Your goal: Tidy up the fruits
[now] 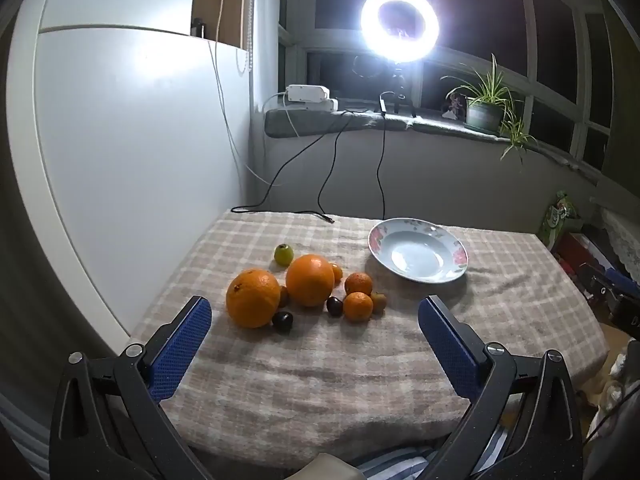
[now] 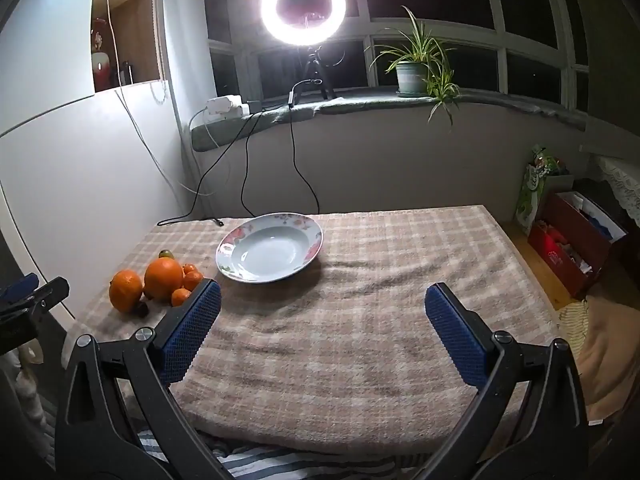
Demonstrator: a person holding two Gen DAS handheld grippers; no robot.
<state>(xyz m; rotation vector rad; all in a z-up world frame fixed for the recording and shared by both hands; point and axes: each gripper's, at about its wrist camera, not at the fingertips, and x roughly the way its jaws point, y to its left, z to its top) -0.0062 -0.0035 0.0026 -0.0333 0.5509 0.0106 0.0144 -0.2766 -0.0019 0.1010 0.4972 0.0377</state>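
A cluster of fruit lies on the checked cloth: two big oranges, small tangerines, dark plums and a green fruit. A floral plate stands empty to their right. My left gripper is open and empty, just in front of the cluster. My right gripper is open and empty over bare cloth, with the plate ahead to the left and the fruit cluster at far left. The left gripper's tip shows at the left edge of the right wrist view.
A ring light on a tripod, a potted plant and a white power strip stand on the window sill behind the table. Cables trail onto the table's back edge. Boxes stand on the floor at right.
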